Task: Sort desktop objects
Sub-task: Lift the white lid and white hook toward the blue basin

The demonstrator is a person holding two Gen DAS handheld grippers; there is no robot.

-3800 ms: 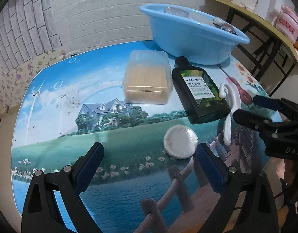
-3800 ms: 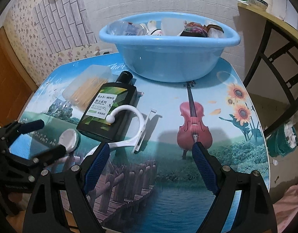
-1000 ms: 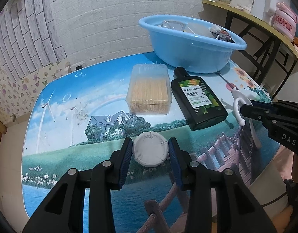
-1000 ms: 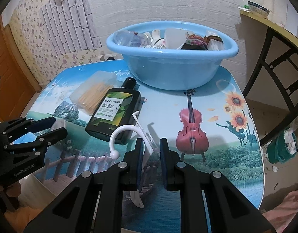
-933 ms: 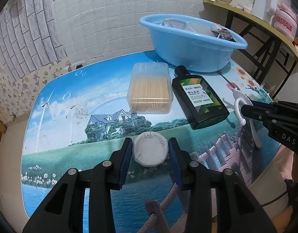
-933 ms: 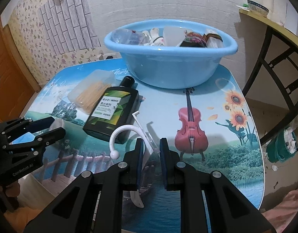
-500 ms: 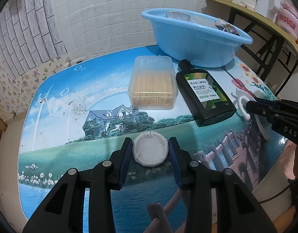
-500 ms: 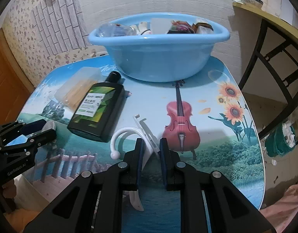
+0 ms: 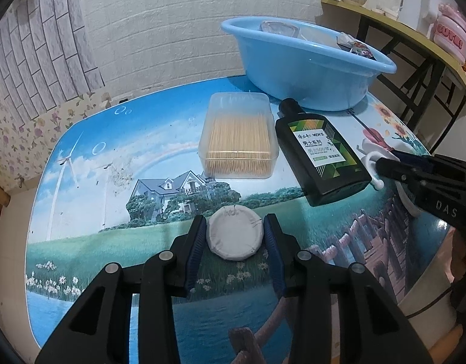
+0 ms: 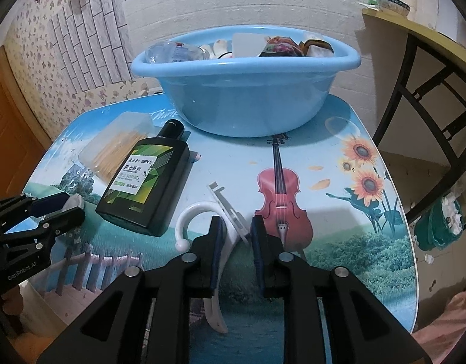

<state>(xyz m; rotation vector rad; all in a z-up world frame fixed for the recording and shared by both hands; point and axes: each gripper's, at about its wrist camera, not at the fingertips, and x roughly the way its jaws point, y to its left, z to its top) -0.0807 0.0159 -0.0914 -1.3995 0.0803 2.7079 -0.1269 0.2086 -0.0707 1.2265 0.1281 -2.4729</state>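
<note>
The left hand-held gripper is clenched on a round white puck. Both blue pads touch its sides, and the puck sits just above the desk, over the green grass in the desk's picture. In the right wrist view the same puck peeks out between the left fingers at the left edge.

The right hand-held gripper is opening. A white hook lies between its pads on the desk. The left pad is right by the hook's flat stem, and the right pad stands a little apart from it. The hook's round loop curls out to the left of the fingers, and its long end runs down under the gripper. In the left wrist view only a bit of the hook shows by the right gripper's tips.

Both grippers tilt down at the desk from its near side, the left one on the left and the right one on the right.

A black bottle lies flat just left of the hook. A clear box of sticks lies just beside the bottle. A blue tub with things in it stands at the far end of the desk, near the wall
</note>
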